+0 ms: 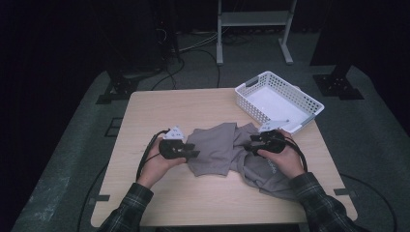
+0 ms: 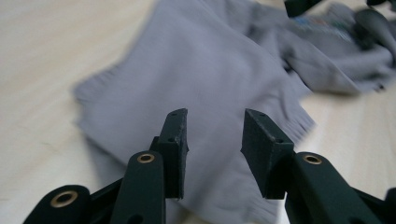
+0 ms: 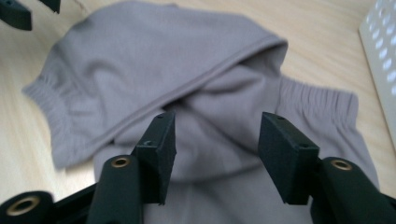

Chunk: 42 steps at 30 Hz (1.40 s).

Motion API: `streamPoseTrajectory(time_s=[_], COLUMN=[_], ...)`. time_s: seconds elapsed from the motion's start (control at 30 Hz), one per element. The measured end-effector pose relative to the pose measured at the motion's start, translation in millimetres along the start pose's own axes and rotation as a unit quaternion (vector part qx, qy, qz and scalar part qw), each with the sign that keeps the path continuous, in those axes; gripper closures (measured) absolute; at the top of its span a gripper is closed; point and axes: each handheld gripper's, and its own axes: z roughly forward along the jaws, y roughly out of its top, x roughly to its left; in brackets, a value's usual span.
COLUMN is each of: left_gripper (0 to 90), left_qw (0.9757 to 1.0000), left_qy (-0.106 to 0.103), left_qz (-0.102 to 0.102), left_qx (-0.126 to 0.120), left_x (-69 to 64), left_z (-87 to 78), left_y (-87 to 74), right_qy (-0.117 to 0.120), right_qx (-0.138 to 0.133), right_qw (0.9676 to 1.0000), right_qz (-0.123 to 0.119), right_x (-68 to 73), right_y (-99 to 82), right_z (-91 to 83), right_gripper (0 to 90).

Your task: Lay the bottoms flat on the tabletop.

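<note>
Both claws, left (image 1: 192,153) and right (image 1: 247,143), gape empty over the sweater (image 1: 227,147); pinch one cloth layer before lifting.

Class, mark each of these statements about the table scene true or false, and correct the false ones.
1. A grey garment lies crumpled on the wooden table. True.
2. The white basket holds folded clothes. False: nothing lies in it.
3. The left tongs are clamped shut on the cloth. False: the jaws stand apart above it.
4. The right tongs are open over the garment. True.
5. The basket sits at the table's near left corner. False: it sits at the far right corner.
</note>
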Motion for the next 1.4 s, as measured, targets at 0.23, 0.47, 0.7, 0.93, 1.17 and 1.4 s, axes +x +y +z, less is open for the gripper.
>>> streamPoseTrajectory(time_s=[0.23, 0.47, 0.7, 0.93, 1.17, 1.4], left_gripper=[54.9, 63.8, 75.4, 79.3, 78.2, 69.9], left_qw=[0.9984, 0.9956, 0.9966, 0.9937, 0.9907, 0.9923], left_qy=[-0.026, -0.036, -0.026, -0.049, -0.078, -0.075], left_qz=[0.034, 0.032, -0.002, 0.000, 0.002, 0.003], left_qx=[0.036, 0.080, 0.078, 0.101, 0.111, 0.099], left_x=[-23.0, -27.1, -30.8, -54.5, -70.8, -68.2], left_z=[18.2, 36.5, 33.2, 15.0, 2.0, 3.2], left_y=[-12.7, -19.9, -26.1, -39.6, -50.8, -51.8], right_qy=[0.003, -0.014, -0.016, -0.021, -0.014, 0.032], right_qx=[0.011, 0.004, 0.001, -0.021, -0.021, -0.028], right_qw=[0.9999, 0.9997, 0.9996, 0.9993, 0.9994, 0.9991], right_qz=[0.009, 0.017, 0.024, 0.023, 0.024, 0.004], right_x=[0.9, -1.6, 3.2, 7.2, 5.7, 26.2], right_y=[-19.3, -29.3, -42.6, -43.1, -39.8, -22.4], right_z=[-11.9, -24.9, -33.4, -45.0, -41.2, -27.0], right_gripper=[43.0, 42.8, 44.3, 45.4, 46.5, 46.3])
